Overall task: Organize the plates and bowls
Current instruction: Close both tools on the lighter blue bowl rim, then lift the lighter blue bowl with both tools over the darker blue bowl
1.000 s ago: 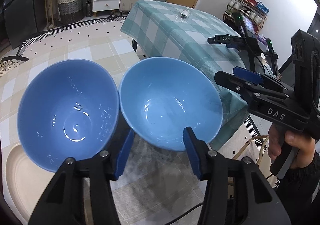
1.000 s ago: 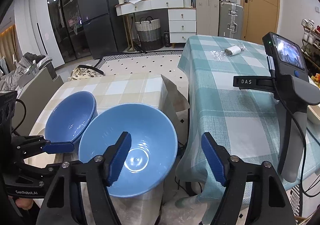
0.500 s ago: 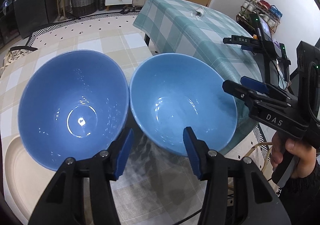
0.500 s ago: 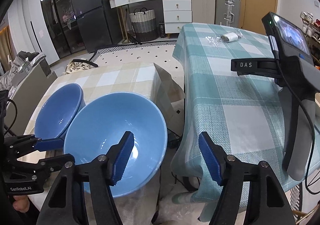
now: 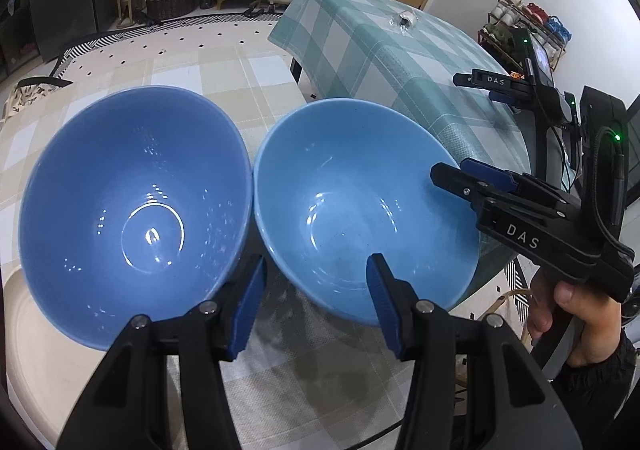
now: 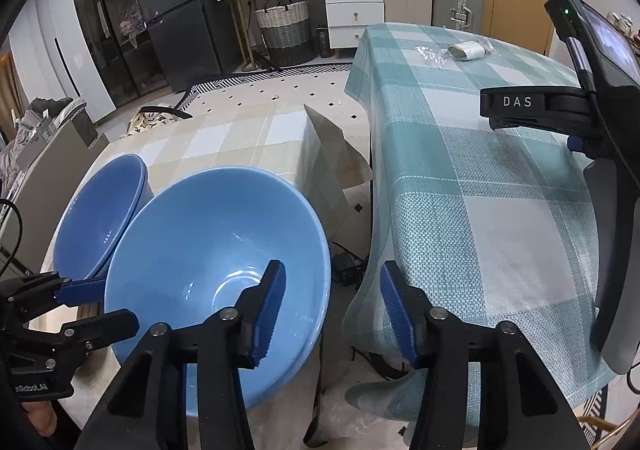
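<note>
Two blue bowls stand side by side on a beige checked tablecloth (image 5: pixel 200 65): a darker bowl (image 5: pixel 136 209) (image 6: pixel 100 217) and a lighter bowl (image 5: pixel 360 209) (image 6: pixel 208 262). The darker one sits over a cream plate (image 5: pixel 24 350). My left gripper (image 5: pixel 316 302) (image 6: pixel 116 302) is open at the lighter bowl's near-left wall, one finger inside it and the other in the gap between the bowls. My right gripper (image 6: pixel 334 314) (image 5: pixel 450 169) straddles the lighter bowl's right rim, one finger inside and one outside. Its jaws are closing, with a gap still showing at the pads.
A second table with a teal checked cloth (image 6: pixel 460 169) stands close on the right, across a narrow gap. Another handheld gripper with a screen (image 6: pixel 560 105) rests on it, and a small wrapped item (image 6: pixel 464 49) lies at its far end. A hand (image 5: pixel 580 314) holds my right gripper.
My right gripper has come down over the lighter bowl's right rim and its jaws have narrowed. My left gripper has stayed nearly still with the same opening. Neither bowl has moved.
</note>
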Tool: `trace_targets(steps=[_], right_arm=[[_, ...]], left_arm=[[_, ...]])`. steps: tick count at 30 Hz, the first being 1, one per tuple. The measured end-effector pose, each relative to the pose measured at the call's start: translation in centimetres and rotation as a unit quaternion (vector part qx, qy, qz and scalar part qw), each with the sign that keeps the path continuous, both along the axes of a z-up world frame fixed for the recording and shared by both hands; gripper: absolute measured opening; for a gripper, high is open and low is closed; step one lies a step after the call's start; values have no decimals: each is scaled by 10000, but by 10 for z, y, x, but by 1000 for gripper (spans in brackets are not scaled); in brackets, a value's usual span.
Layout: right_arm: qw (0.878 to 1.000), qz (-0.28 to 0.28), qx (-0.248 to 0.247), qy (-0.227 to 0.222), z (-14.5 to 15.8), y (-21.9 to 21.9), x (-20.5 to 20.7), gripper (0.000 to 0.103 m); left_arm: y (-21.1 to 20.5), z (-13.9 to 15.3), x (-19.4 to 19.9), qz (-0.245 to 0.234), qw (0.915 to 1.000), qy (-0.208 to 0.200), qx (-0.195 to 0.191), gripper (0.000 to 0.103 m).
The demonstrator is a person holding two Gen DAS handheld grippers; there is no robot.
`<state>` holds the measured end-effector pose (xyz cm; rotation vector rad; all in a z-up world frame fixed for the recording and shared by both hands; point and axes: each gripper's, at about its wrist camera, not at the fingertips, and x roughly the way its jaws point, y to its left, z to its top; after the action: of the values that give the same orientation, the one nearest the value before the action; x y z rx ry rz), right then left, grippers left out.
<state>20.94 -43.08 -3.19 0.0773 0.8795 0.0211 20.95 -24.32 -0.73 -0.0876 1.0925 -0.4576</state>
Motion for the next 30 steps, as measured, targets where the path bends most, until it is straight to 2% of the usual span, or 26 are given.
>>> trace_targets(steps=[5, 6, 7, 11, 16, 30], right_arm=[[9999, 89, -51, 80, -6, 5, 5, 39], [9998, 112, -83, 104, -7, 7, 6, 34], [9998, 103, -118, 116, -9, 8, 7, 29], [9997, 91, -216, 95, -9, 10, 6, 20], [9995, 143, -278, 44, -6, 14, 4, 11], [9993, 164, -347, 27, -6, 17, 2, 10]], left_arm=[[-3, -2, 0, -8, 10000, -38, 14, 50], [-3, -2, 1, -3, 10000, -35, 26, 50], [-3, -3, 1, -6, 10000, -43, 59, 48], [-4, -5, 1, -25, 9998, -72, 169, 36], [-3, -7, 2, -32, 9996, -113, 264, 30], [-6, -6, 0, -98, 9987, -230, 449, 28]])
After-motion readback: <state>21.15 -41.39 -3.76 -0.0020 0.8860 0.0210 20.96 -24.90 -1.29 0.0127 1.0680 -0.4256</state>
